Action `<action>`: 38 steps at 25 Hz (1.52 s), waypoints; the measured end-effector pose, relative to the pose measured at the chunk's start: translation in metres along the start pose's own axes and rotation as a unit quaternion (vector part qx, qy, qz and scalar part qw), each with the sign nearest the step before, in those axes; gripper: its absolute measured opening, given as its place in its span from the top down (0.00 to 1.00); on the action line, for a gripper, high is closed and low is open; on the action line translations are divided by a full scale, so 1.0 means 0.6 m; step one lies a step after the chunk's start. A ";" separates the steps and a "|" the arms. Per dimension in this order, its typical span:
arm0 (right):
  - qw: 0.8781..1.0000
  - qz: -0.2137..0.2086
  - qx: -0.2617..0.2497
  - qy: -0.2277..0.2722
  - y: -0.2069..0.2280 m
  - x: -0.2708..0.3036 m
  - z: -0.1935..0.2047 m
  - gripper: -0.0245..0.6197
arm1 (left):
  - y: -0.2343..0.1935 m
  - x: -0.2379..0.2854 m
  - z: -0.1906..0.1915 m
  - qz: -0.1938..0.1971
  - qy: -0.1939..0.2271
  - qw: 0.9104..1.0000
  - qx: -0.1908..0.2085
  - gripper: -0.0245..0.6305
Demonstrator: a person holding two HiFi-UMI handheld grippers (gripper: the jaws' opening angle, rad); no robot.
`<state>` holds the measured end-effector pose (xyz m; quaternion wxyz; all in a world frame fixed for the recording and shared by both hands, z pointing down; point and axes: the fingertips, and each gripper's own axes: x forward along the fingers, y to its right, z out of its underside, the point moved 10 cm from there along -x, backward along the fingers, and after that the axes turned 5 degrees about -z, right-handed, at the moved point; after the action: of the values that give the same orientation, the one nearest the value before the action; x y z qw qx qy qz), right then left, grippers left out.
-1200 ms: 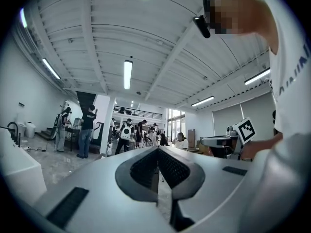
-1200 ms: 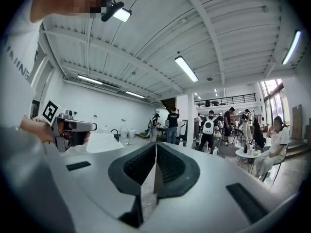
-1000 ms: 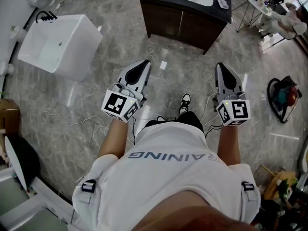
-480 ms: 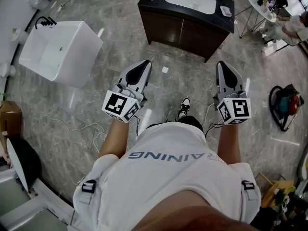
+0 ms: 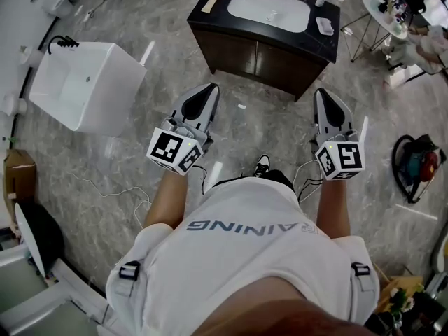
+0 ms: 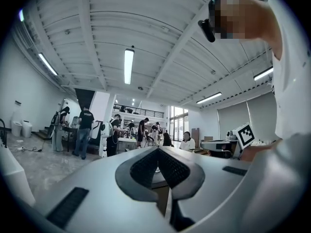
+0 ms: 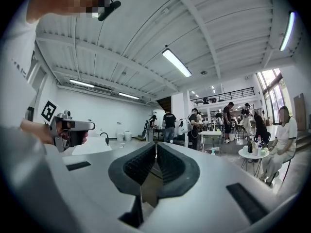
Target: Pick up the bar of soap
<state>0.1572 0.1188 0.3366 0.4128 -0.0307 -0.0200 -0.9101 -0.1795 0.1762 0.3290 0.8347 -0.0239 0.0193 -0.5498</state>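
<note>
In the head view a dark vanity (image 5: pixel 231 44) with a white sink (image 5: pixel 268 8) stands ahead on the marble floor. A small white dish (image 5: pixel 324 25) sits at the counter's right end, and a flat beige piece (image 5: pixel 212 0) lies at its left end. I cannot make out a bar of soap for certain. My left gripper (image 5: pixel 204 93) and right gripper (image 5: pixel 323 95) are held out at waist height, well short of the vanity. Both are shut with nothing between their jaws, as the left gripper (image 6: pixel 157 152) and right gripper (image 7: pixel 156 147) views show.
A white square tub (image 5: pixel 84 82) stands on the floor at the left. A round side table (image 5: pixel 381 5) with bottles is at the upper right, and a dark bag (image 5: pixel 416 156) lies at the right. Thin cables (image 5: pixel 105 184) trail over the floor. Several people stand in the hall beyond.
The vanity and sink have come further into the head view and slid down and left. Both grippers keep their place before the body, still shut.
</note>
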 end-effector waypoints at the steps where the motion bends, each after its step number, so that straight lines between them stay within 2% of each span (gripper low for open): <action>1: 1.000 0.001 0.001 0.000 0.021 0.006 0.001 0.93 | 0.004 0.022 0.001 0.002 -0.001 1.000 0.000 0.95; 9: 1.000 0.006 0.009 -0.005 0.165 0.033 0.007 0.93 | 0.039 0.172 0.008 0.011 -0.010 1.000 0.005 0.95; 21: 0.999 0.041 0.006 -0.004 0.263 0.079 0.018 0.93 | 0.014 0.323 0.019 0.048 -0.007 0.999 0.007 0.95; 29: 0.998 0.067 -0.003 -0.013 0.307 0.186 0.005 0.93 | -0.077 0.440 0.017 0.083 0.002 0.997 0.004 0.95; 38: 0.996 0.086 -0.011 -0.020 0.322 0.365 -0.027 0.93 | -0.237 0.561 0.015 0.103 -0.005 0.995 -0.011 0.95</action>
<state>0.1579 -0.1734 0.3386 0.4887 -0.0546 -0.0158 -0.8706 -0.1767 -0.1893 0.3444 0.8867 -0.0333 0.0238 -0.4604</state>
